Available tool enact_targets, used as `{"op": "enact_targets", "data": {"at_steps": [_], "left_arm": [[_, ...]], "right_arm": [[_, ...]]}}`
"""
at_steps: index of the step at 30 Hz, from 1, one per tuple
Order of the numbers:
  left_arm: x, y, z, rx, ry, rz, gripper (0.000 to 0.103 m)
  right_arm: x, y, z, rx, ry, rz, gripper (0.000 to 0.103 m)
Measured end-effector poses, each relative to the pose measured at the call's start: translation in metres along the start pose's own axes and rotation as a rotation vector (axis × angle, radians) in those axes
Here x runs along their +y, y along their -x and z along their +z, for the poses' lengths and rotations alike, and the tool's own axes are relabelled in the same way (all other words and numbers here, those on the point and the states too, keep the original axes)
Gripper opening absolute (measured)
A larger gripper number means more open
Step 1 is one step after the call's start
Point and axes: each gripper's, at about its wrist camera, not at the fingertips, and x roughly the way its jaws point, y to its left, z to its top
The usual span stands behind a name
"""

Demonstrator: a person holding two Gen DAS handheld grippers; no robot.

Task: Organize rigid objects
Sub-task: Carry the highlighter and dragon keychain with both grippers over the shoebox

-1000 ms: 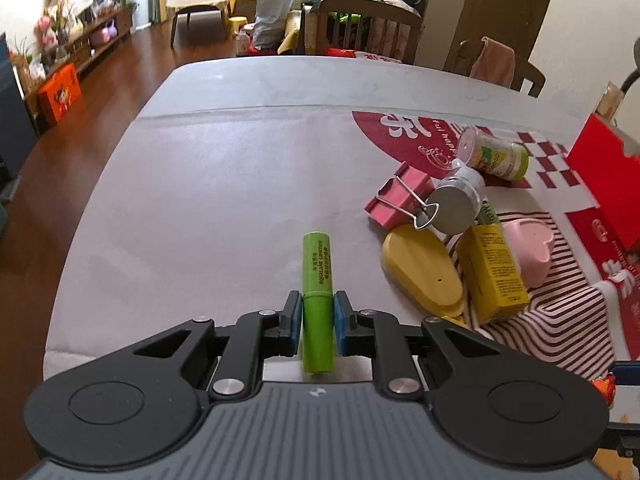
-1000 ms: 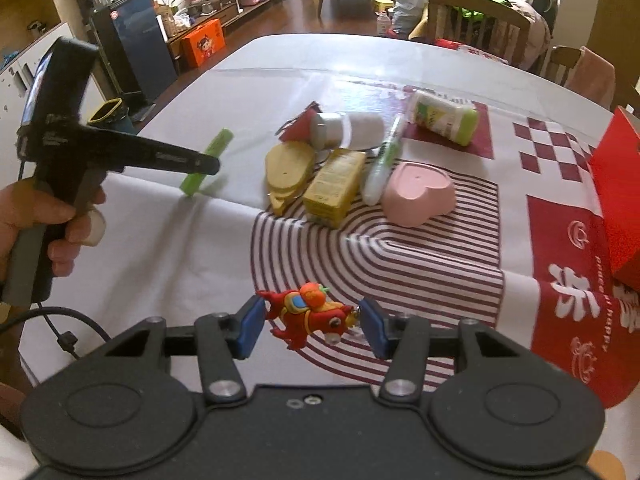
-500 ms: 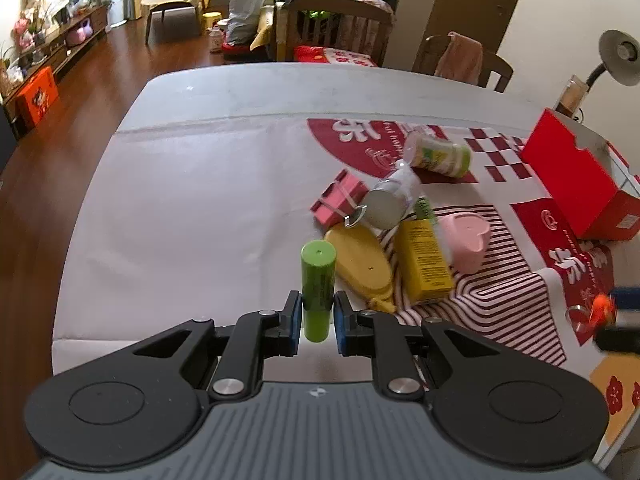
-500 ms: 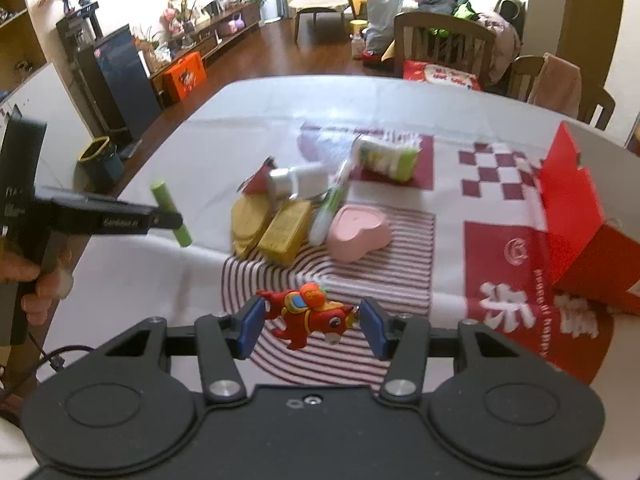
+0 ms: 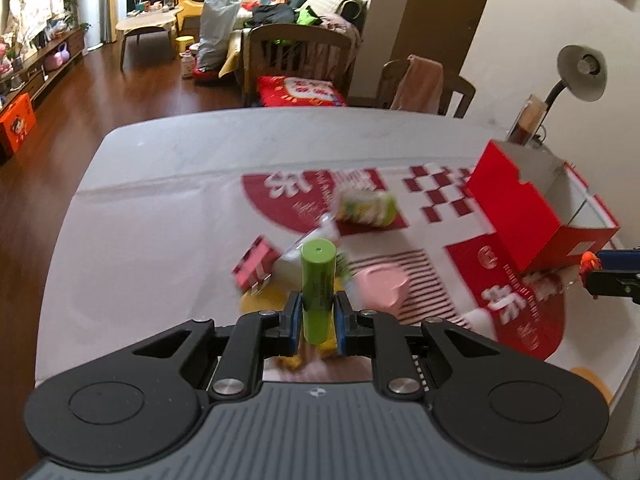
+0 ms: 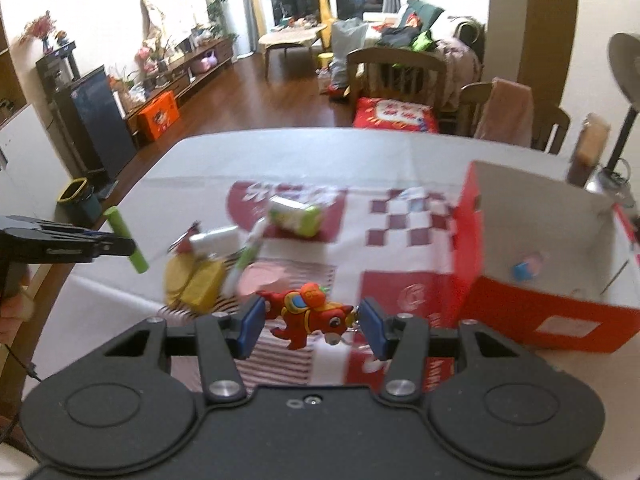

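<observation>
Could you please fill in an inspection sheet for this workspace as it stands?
Surface: table under a white cloth with red printed patterns.
Job's things: green tube and red toy figure are each held clear of the table; red box stands open at the right with a few small items inside.
Clutter: blurred pile mid-table, including a pink heart-shaped dish, a yellow box, a pink binder clip and a green-capped bottle.
Grippers: left gripper shut on the green tube; right gripper shut on the red toy figure.
Cables: a thin cable below the person's hand at the left edge.
Surroundings: wooden chairs, desk lamp, living room beyond.
</observation>
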Motion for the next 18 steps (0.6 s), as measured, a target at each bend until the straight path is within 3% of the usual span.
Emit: {"op": "enact_targets", "data": {"at_steps": [6, 18], "left_arm": [[-0.047, 0.001, 0.027, -0.001, -0.046, -0.017, 0.016], [-0.18, -0.03, 0.08, -0.028, -0.168, -0.11, 0.016]], "right_arm": [[-0.053, 0.015, 0.014, -0.056, 0.002, -0.035, 0.051], [-0.158, 0.026, 0.032, -0.102, 0.014, -0.145, 0.051]]}}
